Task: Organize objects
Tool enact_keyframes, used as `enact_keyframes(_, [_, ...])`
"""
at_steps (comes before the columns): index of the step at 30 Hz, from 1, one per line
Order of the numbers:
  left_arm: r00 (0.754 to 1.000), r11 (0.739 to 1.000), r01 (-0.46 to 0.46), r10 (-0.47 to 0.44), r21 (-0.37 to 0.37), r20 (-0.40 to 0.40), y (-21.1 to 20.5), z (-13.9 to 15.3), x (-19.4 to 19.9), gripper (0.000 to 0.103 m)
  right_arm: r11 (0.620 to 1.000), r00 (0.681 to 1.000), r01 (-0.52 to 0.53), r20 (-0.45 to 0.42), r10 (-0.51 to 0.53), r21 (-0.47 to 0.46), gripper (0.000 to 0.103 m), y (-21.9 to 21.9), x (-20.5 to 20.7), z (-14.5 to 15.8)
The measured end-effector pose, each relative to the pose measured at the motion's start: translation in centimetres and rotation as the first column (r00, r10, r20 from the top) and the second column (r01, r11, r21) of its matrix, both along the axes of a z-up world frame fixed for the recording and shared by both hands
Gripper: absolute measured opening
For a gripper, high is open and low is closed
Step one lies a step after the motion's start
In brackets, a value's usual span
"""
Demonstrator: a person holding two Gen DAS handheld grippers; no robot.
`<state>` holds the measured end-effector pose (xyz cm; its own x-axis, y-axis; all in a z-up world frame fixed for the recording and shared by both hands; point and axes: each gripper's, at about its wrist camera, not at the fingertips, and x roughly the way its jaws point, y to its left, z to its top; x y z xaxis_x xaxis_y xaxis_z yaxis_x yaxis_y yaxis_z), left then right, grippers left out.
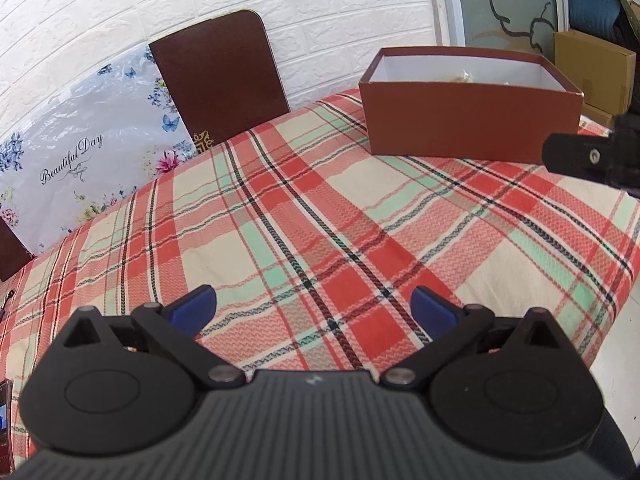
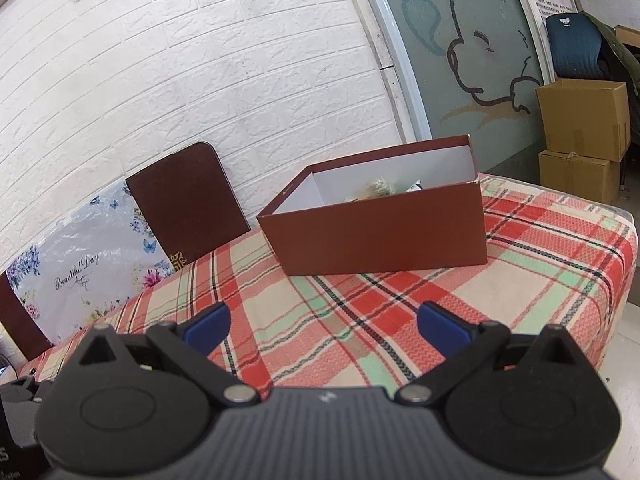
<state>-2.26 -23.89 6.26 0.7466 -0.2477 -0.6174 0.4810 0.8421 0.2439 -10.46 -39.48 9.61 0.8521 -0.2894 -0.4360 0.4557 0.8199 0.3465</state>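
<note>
A brown open-topped box (image 1: 472, 120) with a white inside stands at the far right of the plaid-covered table (image 1: 280, 220); it also shows in the right wrist view (image 2: 380, 232). Pale small items (image 2: 382, 189) lie inside it, partly hidden by its front wall. My left gripper (image 1: 314, 306) is open and empty above the tablecloth, well short of the box. My right gripper (image 2: 324, 322) is open and empty, also short of the box. Part of the right gripper shows at the right edge of the left wrist view (image 1: 596, 156).
A brown chair back (image 1: 220, 80) and a floral plastic sheet (image 1: 80, 152) lean at the white brick wall behind the table. Stacked cardboard boxes (image 2: 584, 136) and a blue chair (image 2: 572, 46) stand at the far right. The table's right edge (image 2: 624, 280) drops to the floor.
</note>
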Motion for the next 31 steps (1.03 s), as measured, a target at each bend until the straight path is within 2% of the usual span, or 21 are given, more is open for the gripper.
enact_keyframes(19, [0.995,0.999,0.023,-0.02,0.026,-0.1,-0.7,-1.5,0.5,0.103,1.0,1.0,-0.008,-0.028,0.009,0.019,0.103,-0.5,0.8,-0.9])
enact_keyframes(31, [0.992,0.999,0.045,-0.045,-0.003,-0.116,-0.5,-1.7,0.9,0.103,1.0,0.999,-0.018,-0.044,0.019,0.009,0.103,-0.4,1.2,-1.2])
